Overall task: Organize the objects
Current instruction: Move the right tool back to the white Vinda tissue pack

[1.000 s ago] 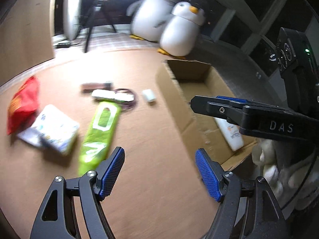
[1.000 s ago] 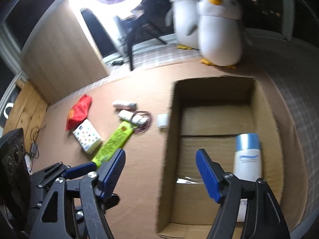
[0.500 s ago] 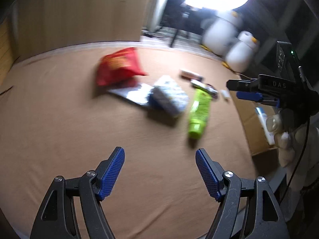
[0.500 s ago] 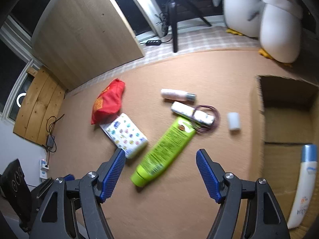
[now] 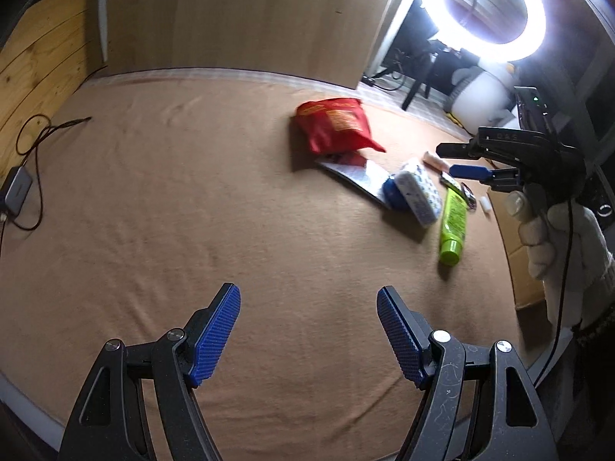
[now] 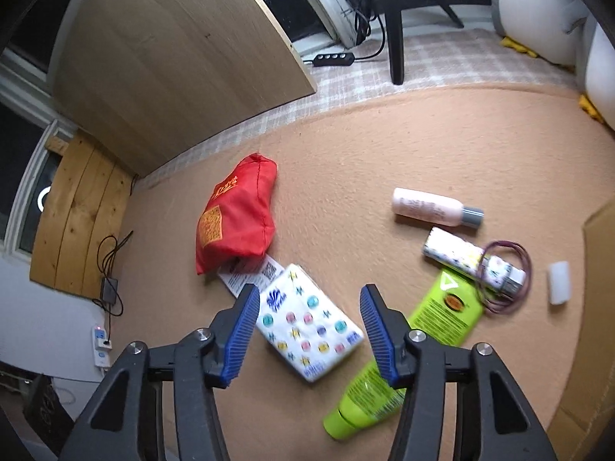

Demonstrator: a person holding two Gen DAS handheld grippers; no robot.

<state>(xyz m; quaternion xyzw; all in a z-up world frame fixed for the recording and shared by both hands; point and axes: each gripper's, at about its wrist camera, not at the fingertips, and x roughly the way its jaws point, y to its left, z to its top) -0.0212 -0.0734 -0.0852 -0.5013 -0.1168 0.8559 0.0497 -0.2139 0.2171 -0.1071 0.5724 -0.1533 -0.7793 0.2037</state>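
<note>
The right gripper [image 6: 307,307] hangs with its blue pads spread apart and nothing between them, directly above the tissue pack [image 6: 307,326] in the lower centre of the right wrist view. The pack, white with coloured dots, lies flat on the tan carpet [image 6: 384,146], its long axis running from upper left to lower right. Its upper-left end overlaps a flat printed sheet [image 6: 250,272], which in turn sits under the red snack bag [image 6: 238,219].

Just right of the pack lies the green tube [image 6: 407,349], long axis diagonal, cap end pointing to the lower left and flat crimped end to the upper right. That upper end touches a patterned stick-shaped item [image 6: 472,261], seemingly ringed by a loop of dark cord [image 6: 519,276], though blur makes this uncertain. Above it a pink bottle [image 6: 434,205] lies on its side, grey cap to the right. A small white cylinder [image 6: 559,282] rests apart at right, near the cardboard box [image 6: 599,269] edge.

The left gripper [image 5: 307,330] is also spread wide and empty, over bare carpet in the lower centre of its view, well away from the cluster at upper right. There the gloved right hand [image 5: 557,246] grips its tool.
</note>
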